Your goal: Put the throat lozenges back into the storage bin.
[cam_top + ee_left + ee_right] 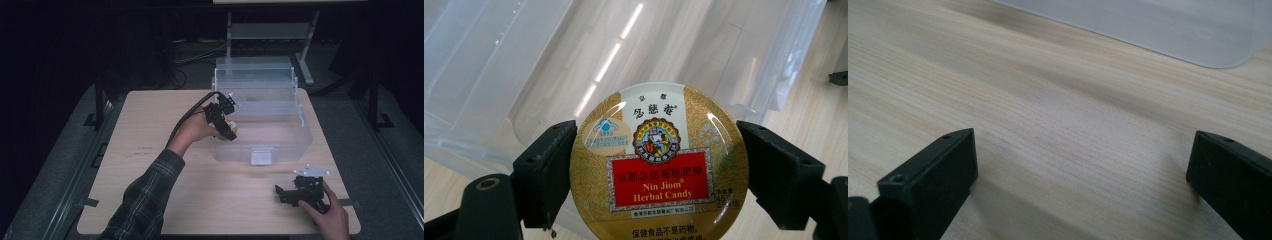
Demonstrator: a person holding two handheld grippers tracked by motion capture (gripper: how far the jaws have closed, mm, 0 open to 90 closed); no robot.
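1. High view: a pale wooden table (165,200) carries a clear, rectangular plastic storage bin (280,137) with its lid standing open at the far side. The left gripper (231,131), held by a hand (197,131) coming out of a plaid sleeve (145,200), is raised at the bin's near-left corner, over its rim. The right gripper (280,192) rests low on the table near the right front corner, well apart from the bin, with the person's right hand (330,217) on it.

2. Left gripper view: the two black jaws clamp a round gold tin (659,165) by its opposite edges. Its lid faces the camera and bears a red label reading "Nin Jiom Herbal Candy". Behind the tin lie the translucent walls and floor of the bin (524,60); the tin is held above it, touching nothing but the jaws. A strip of table (814,115) shows at the right.

3. Right gripper view: the black jaws stand wide apart with nothing between them, just above the bare wood grain (1063,115). A rounded corner of the bin (1198,35) shows at the top right.
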